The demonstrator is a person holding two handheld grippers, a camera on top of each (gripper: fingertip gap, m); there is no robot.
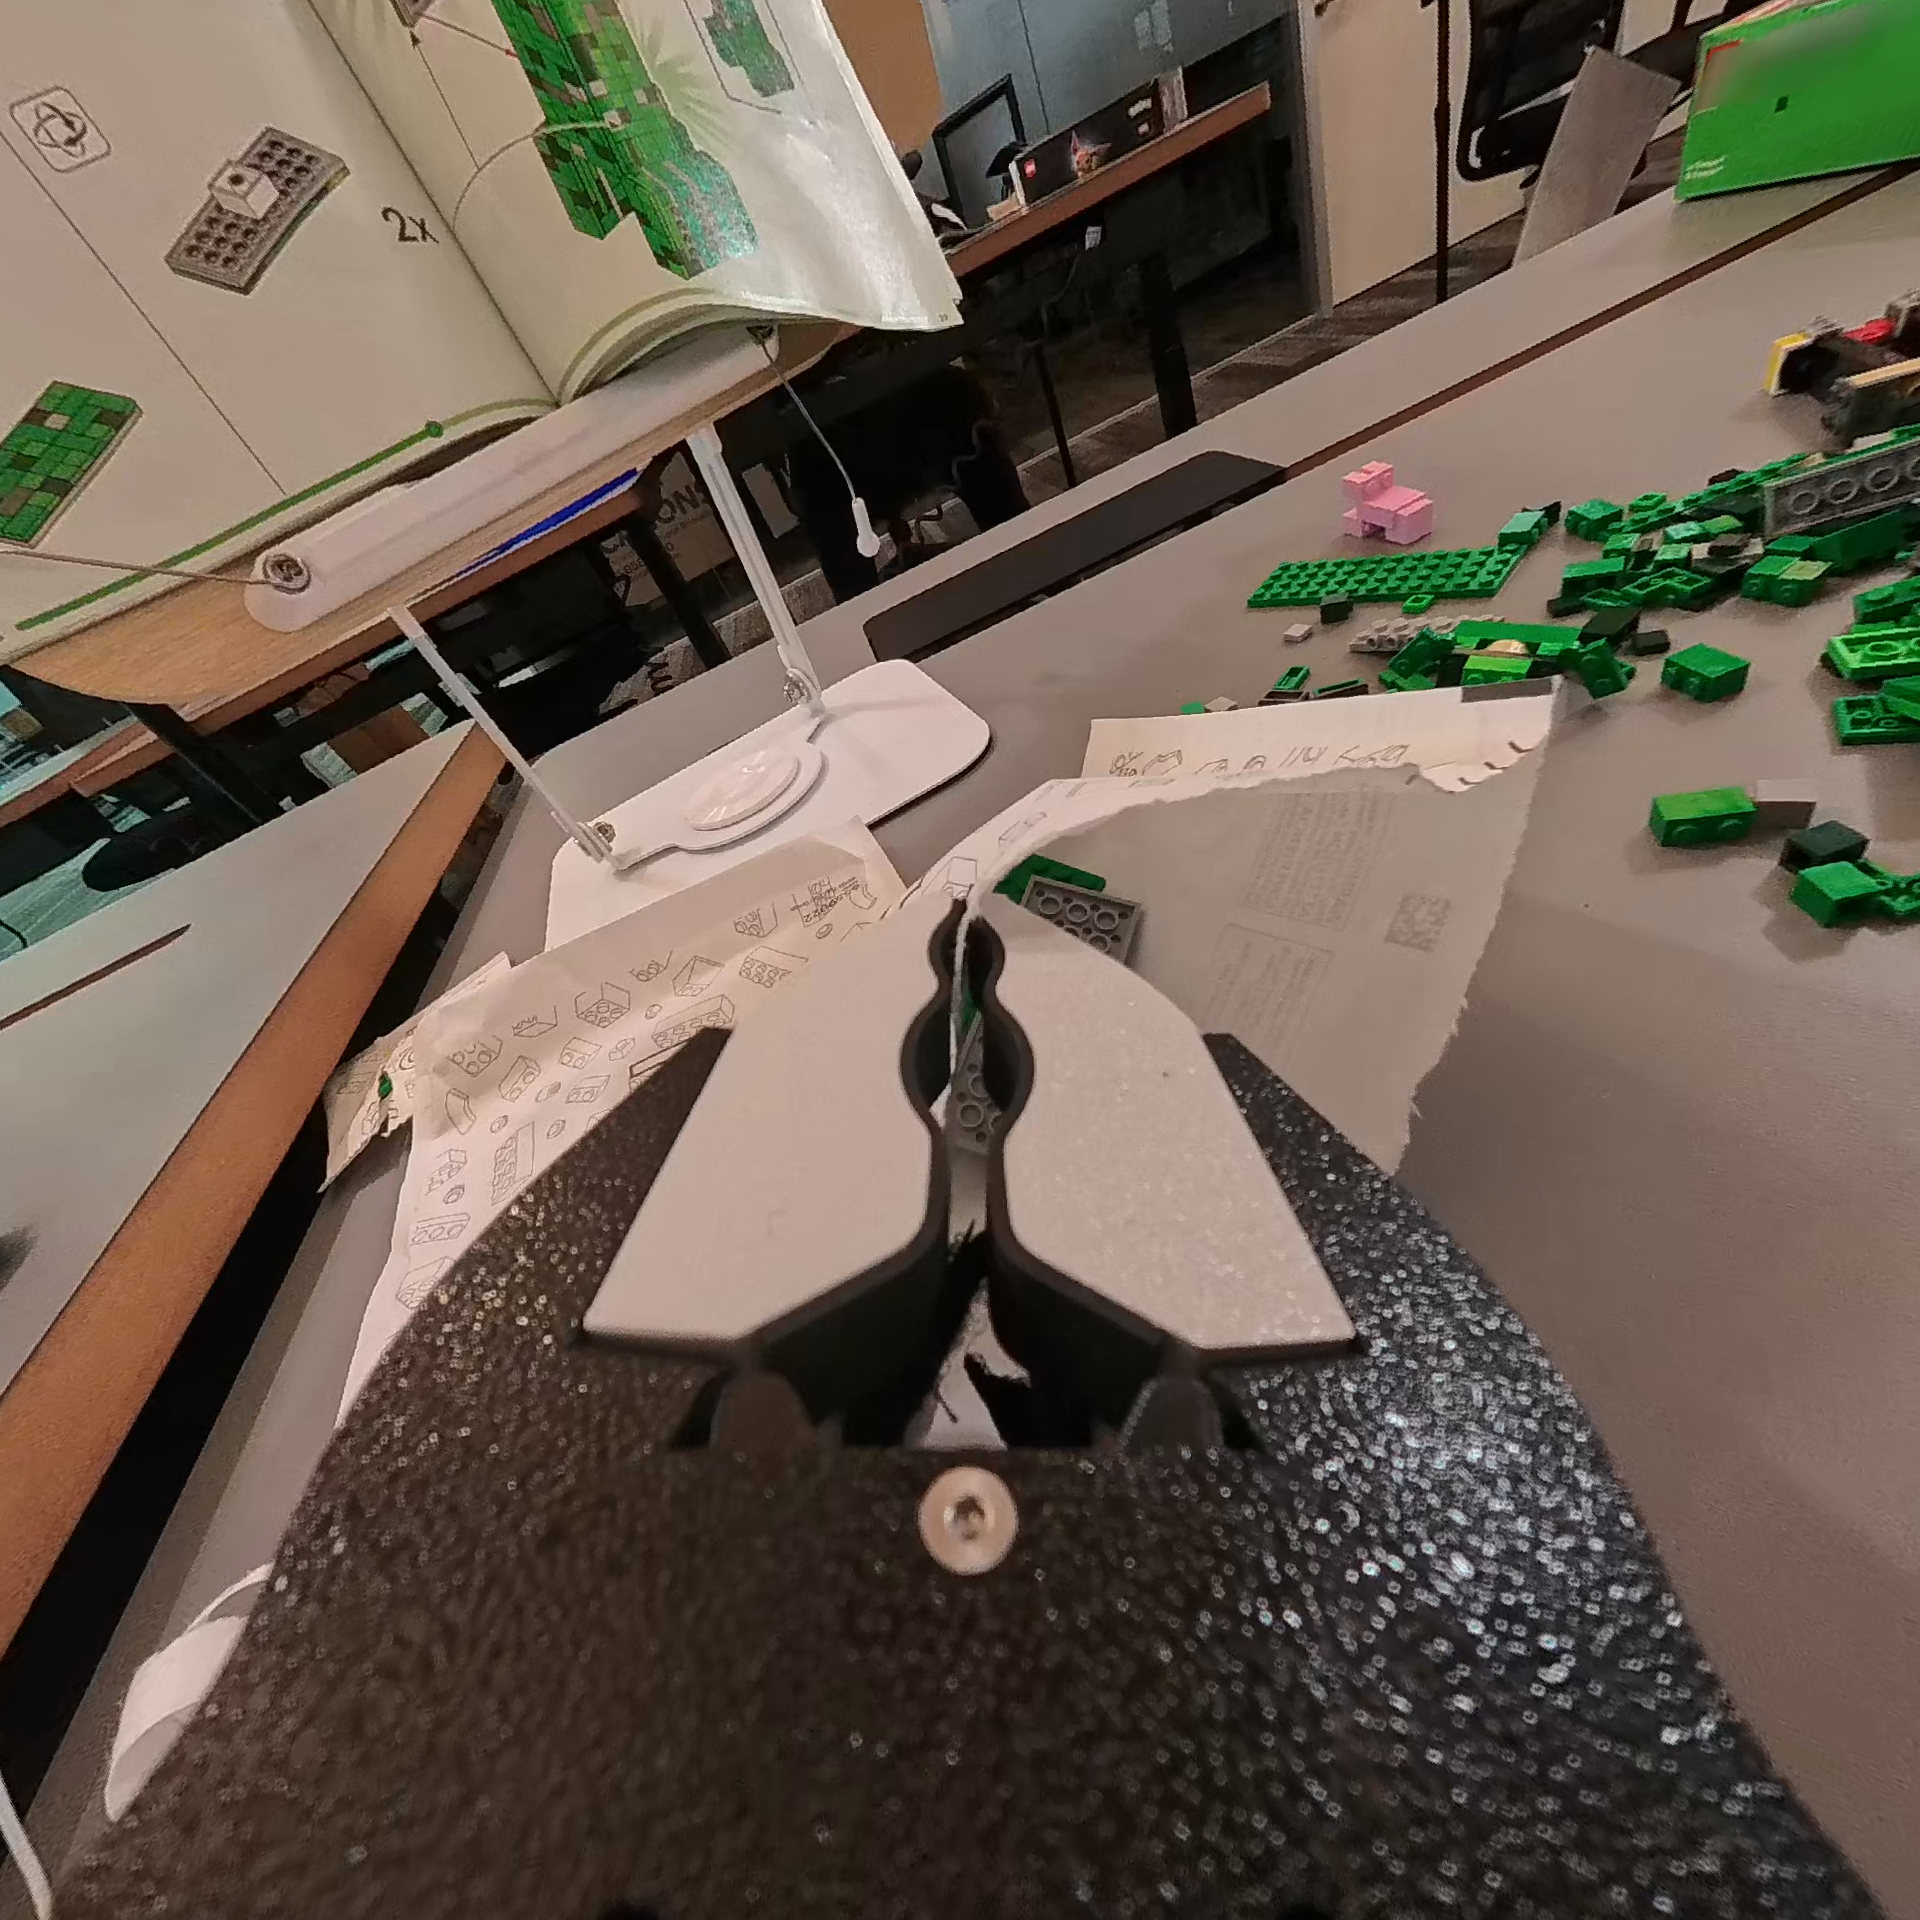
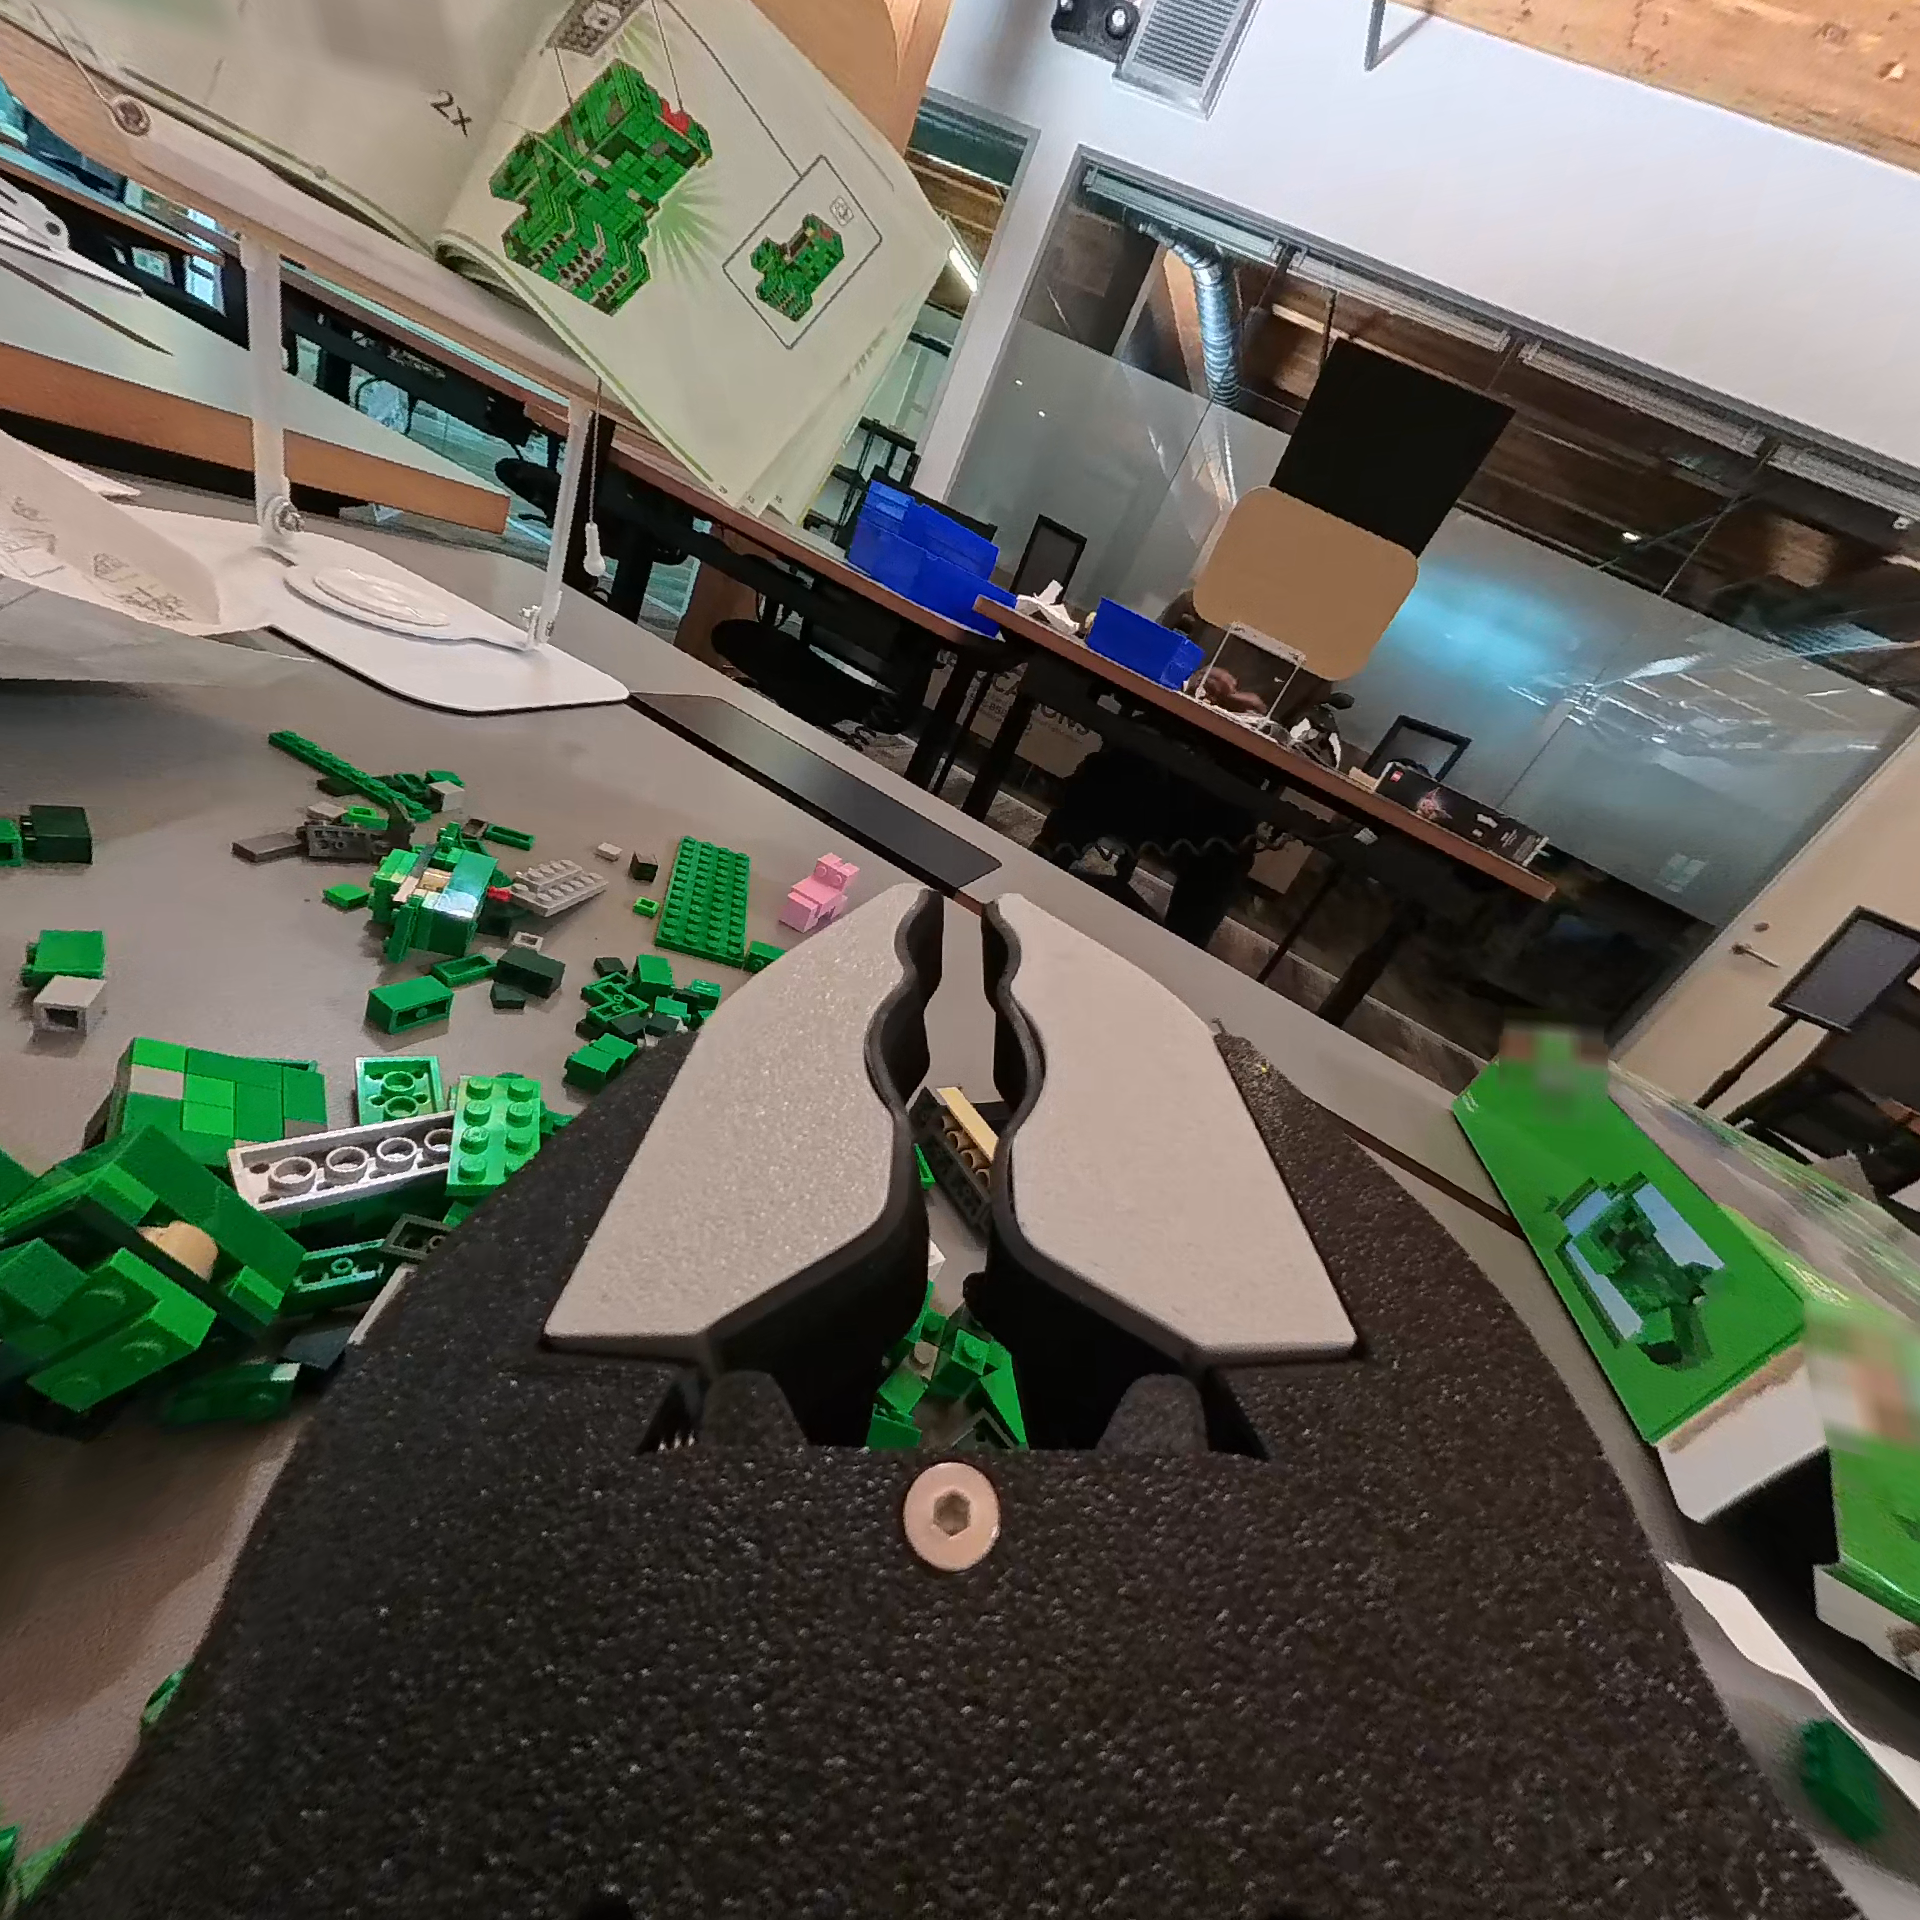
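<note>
**A:** What does the left side have?

**B:** My left gripper (image 1: pixel 968 930) has its fingers pinched together on the ragged edge of a torn paper bag (image 1: pixel 1299 883). The thin white sheet runs up between the tips and curls away to the right, lifted off the counter (image 1: pixel 1558 1143). A grey studded plate (image 1: pixel 1081 914) lies under the bag, just beyond the tips, and I see part of it through the gap lower down. More printed paper is crumpled to the left.

**A:** And the right?

**B:** My right gripper (image 2: pixel 961 920) holds nothing. Its fingers stand a narrow slit apart, tips clear of everything, hanging above the counter's edge. Through the slit I see a dark piece with a tan top (image 2: pixel 961 1127) lying below.

**A:** What's around it?

**B:** Loose green bricks (image 2: pixel 416 997) are scattered to its left, with a long grey brick (image 2: pixel 343 1158), a flat green plate (image 2: pixel 707 899) and a small pink figure (image 2: pixel 821 894) beside that plate. A green box (image 2: pixel 1621 1247) lies to the right. An open instruction booklet (image 1: pixel 312 260) sits on a white stand (image 1: pixel 883 727) at the far side
</note>
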